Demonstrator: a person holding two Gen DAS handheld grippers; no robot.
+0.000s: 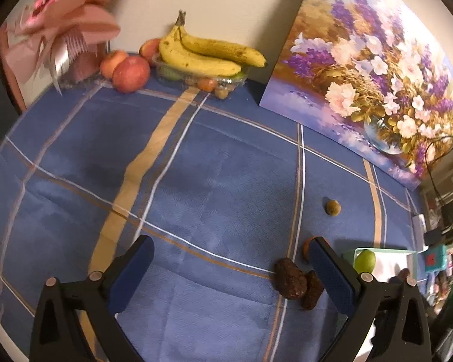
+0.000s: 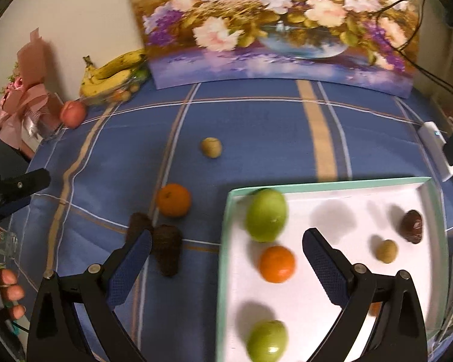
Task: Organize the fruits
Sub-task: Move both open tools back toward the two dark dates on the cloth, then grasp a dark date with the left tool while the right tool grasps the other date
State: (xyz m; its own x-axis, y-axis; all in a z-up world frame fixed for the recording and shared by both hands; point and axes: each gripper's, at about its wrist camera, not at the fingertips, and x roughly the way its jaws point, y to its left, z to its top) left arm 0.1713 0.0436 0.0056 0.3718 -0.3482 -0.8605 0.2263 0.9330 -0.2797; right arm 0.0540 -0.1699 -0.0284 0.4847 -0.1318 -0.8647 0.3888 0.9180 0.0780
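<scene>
A white tray with a mint rim point(image 2: 326, 184) holds two green apples point(image 2: 266, 214), an orange point(image 2: 277, 264), a small tan fruit point(image 2: 386, 251) and a dark brown fruit point(image 2: 412, 226). My right gripper point(image 2: 226, 250) hovers open over the tray's left edge, holding nothing. On the blue cloth lie a loose orange point(image 2: 174, 200), two dark rough fruits point(image 2: 166, 253) and a small tan fruit point(image 2: 211, 147). My left gripper point(image 1: 231, 255) is open and empty above the cloth; the dark fruits point(image 1: 290, 277) sit just inside its right finger, and the tan fruit point(image 1: 332, 207) lies farther off.
Bananas point(image 1: 208, 51) rest on a clear plastic box of fruit against the wall, with red apples point(image 1: 131, 74) beside it. A pink bouquet point(image 1: 63, 33) stands at the back left. A flower painting point(image 1: 362, 69) leans on the wall. A white device point(image 2: 436, 150) and cables lie at the right.
</scene>
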